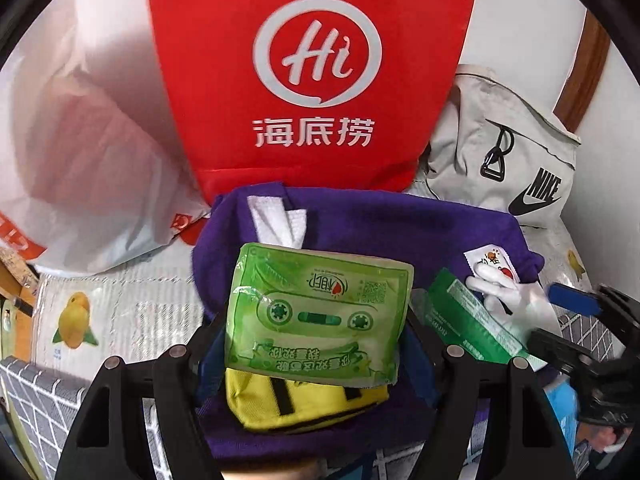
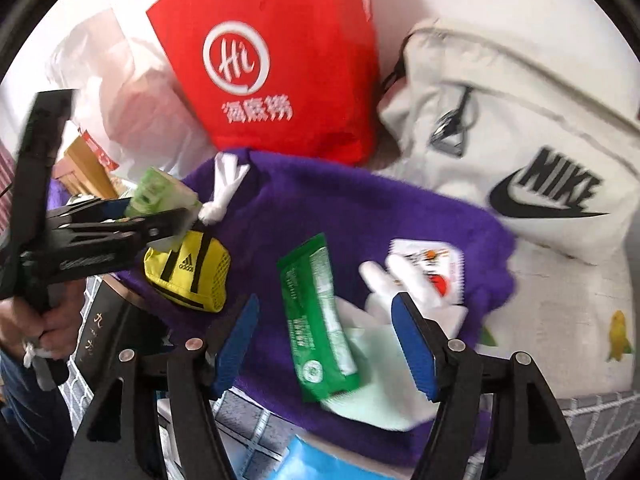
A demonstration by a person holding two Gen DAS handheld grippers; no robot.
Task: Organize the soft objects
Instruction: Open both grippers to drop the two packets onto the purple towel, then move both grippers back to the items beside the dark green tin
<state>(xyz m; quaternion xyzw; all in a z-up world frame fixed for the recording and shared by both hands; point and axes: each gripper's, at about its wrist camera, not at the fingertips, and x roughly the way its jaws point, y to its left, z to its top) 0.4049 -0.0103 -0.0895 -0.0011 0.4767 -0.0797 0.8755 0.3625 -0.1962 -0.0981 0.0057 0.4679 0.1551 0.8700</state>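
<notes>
Left gripper (image 1: 316, 344) is clamped on the green cassette-print tissue pack (image 1: 318, 312), above the purple plush cloth (image 1: 400, 224). Right gripper (image 2: 326, 344) stands open; the green flat sachet (image 2: 320, 328) lies between its fingers, untouched.

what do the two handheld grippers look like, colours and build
Both are black plastic clamps with cut-out triangular arms and round silver pivot bolts. The right gripper has ridged blue finger pads. The left gripper shows pale lettering along its body.
</notes>
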